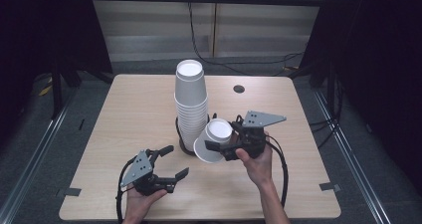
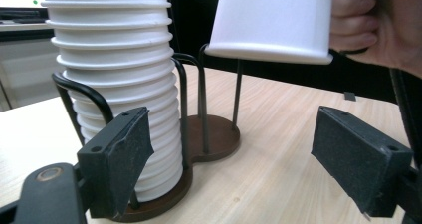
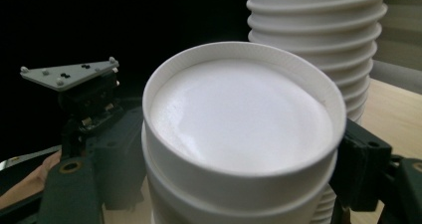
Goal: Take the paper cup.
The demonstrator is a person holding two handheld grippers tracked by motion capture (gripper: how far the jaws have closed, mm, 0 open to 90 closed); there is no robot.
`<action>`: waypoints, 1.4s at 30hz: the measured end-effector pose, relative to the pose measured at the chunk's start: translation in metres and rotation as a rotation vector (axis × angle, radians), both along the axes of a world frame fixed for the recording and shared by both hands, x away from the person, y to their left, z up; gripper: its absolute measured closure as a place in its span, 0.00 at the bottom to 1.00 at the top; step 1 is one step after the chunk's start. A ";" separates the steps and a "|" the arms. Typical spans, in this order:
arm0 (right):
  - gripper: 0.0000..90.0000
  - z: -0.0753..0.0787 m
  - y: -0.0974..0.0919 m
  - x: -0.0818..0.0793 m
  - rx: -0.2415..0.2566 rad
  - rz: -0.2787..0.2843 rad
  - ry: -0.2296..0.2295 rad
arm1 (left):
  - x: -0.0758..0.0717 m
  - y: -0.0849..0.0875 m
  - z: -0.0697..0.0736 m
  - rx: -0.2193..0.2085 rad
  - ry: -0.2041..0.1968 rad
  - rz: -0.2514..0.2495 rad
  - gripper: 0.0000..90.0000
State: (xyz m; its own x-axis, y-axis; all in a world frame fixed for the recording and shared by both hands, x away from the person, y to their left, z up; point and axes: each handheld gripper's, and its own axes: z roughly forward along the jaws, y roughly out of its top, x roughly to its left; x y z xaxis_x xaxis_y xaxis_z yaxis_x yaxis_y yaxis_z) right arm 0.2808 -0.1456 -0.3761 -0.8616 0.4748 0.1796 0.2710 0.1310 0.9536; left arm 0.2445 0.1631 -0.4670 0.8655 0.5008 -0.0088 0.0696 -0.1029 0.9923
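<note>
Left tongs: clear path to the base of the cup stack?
Probably yes. The left tongs are open and empty, the table between them and the cup stack is bare; only the holder's wire posts flank it.

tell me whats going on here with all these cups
A person at a wooden table works a hand-held gripper in each hand. The right hand-held gripper is shut on a white paper cup, held upside down and tilted beside the tall stack of cups, above the empty side of the dark wire cup holder. The left hand-held gripper rests open near the table's front edge, holding nothing.
</note>
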 end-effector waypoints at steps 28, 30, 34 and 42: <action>0.24 -0.053 0.027 -0.013 0.040 0.080 0.050 | -0.001 -0.025 -0.007 0.030 0.029 -0.105 0.13; 0.24 -0.056 0.029 -0.013 0.047 0.082 0.057 | 0.000 -0.028 -0.008 0.034 0.031 -0.112 0.13; 0.24 -0.061 0.033 -0.013 0.064 0.098 0.060 | 0.003 -0.034 -0.011 0.038 0.041 -0.120 0.11; 0.24 -0.063 0.039 -0.013 0.080 0.109 0.062 | 0.005 -0.038 -0.013 0.047 0.041 -0.124 0.11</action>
